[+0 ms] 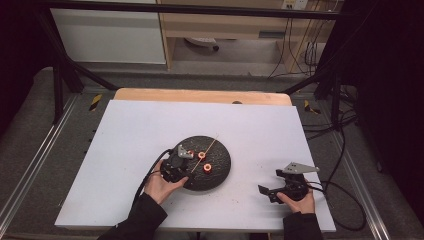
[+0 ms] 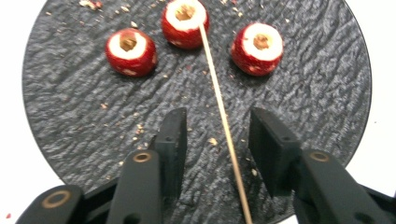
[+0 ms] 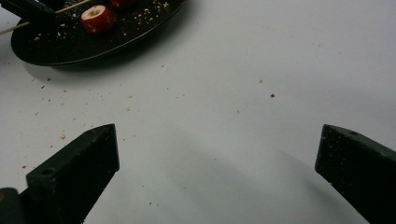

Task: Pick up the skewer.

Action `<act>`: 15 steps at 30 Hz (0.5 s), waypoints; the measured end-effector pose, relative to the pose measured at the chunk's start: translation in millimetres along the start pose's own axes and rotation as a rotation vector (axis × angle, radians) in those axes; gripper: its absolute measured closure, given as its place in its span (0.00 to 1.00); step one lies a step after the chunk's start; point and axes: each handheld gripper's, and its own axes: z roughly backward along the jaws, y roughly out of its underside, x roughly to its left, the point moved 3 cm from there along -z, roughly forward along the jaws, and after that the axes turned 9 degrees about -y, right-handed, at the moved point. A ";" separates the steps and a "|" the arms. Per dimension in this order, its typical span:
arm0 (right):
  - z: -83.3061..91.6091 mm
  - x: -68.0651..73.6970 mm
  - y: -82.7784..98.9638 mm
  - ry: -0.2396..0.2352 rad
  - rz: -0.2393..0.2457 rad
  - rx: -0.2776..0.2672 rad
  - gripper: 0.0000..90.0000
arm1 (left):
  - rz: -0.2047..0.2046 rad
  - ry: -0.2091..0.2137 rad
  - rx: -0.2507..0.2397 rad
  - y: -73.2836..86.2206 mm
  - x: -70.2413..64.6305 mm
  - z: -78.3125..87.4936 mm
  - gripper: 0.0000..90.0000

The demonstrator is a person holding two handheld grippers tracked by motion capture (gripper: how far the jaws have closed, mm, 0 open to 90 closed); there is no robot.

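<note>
A round black slate plate (image 2: 70,116) carries three red cored fruit pieces (image 2: 130,51), (image 2: 185,23), (image 2: 257,48) and a thin wooden skewer (image 2: 219,102) that runs up beside the middle one. My left gripper (image 2: 219,123) is low over the plate's near part, with one jaw on each side of the skewer. There is a gap on both sides, so the pads do not press it. In the high view my left gripper (image 1: 182,156) is at the plate's (image 1: 220,172) left side. My right gripper (image 1: 269,181) rests open on the white board, right of the plate, with nothing between its jaws (image 3: 217,140).
Crumbs are scattered over the plate (image 3: 70,51) and the white board (image 1: 150,125) around it. The board lies on a wooden table (image 1: 200,95) inside a black frame. Cables trail from both grippers toward the board's near and right edges.
</note>
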 end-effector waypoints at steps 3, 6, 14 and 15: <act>-0.5 -0.1 0.3 0.000 0.003 0.003 0.01 | 0.005 -0.009 0.012 -0.6 -1.2 -0.7 0.72; -0.4 -0.2 0.2 0.001 0.005 0.001 0.01 | 0.004 -0.015 0.020 -0.5 -2.1 -1.2 0.76; -0.4 0.2 0.2 -0.003 -0.001 0.004 0.01 | 0.009 -0.044 0.027 -2.0 -5.9 -3.9 0.86; -0.4 0.2 0.2 -0.003 -0.001 0.004 0.01 | 0.011 -0.047 0.028 -2.2 -6.6 -4.2 0.86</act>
